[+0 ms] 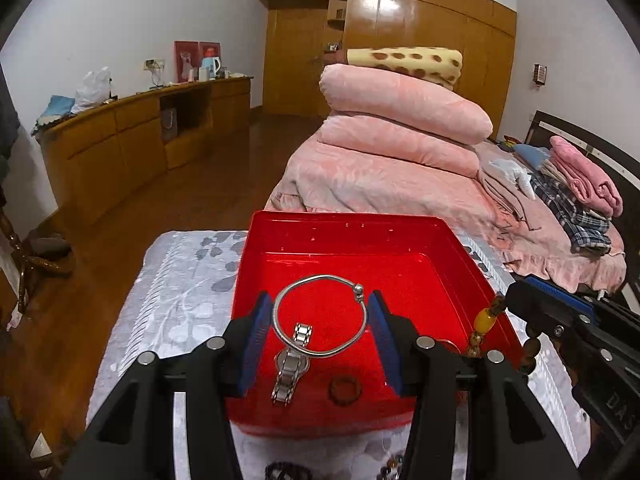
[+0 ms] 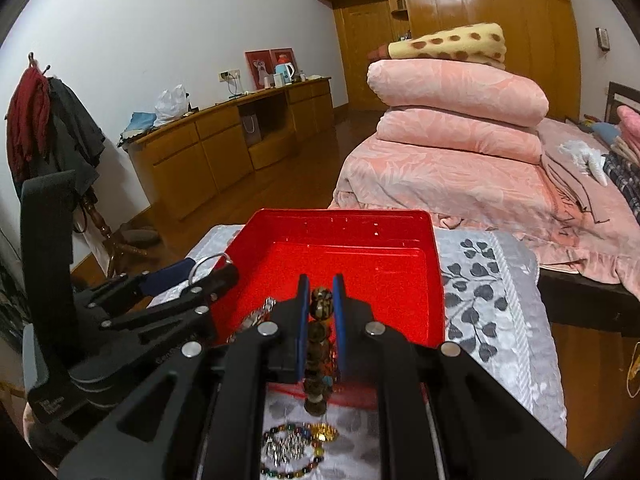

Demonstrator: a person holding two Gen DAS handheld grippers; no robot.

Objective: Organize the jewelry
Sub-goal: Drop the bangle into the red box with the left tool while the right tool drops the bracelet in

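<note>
A red tray (image 1: pixel 344 220) (image 2: pixel 340 216) stands on a grey leaf-patterned cloth (image 1: pixel 180 300). My left gripper (image 1: pixel 319 300) hangs over the tray, its blue pads shut on a silver bangle (image 1: pixel 320 316). Under the bangle, a silver watch (image 1: pixel 294 360) and a brown ring (image 1: pixel 345 389) lie on the tray floor. My right gripper (image 2: pixel 321 282) is shut on a brown beaded bracelet (image 2: pixel 322 304) that dangles over the tray's near edge. The left wrist view shows this bracelet with a yellow bead (image 1: pixel 484 320) at the tray's right rim. The left gripper (image 2: pixel 200 276) is at the tray's left rim.
Loose beaded bracelets (image 2: pixel 300 448) lie on the cloth (image 2: pixel 488 300) in front of the tray. A bed with stacked pink quilts (image 1: pixel 380 160) stands behind the table. A wooden sideboard (image 1: pixel 120 140) lines the left wall, and a coat rack (image 2: pixel 40 120) stands at the far left.
</note>
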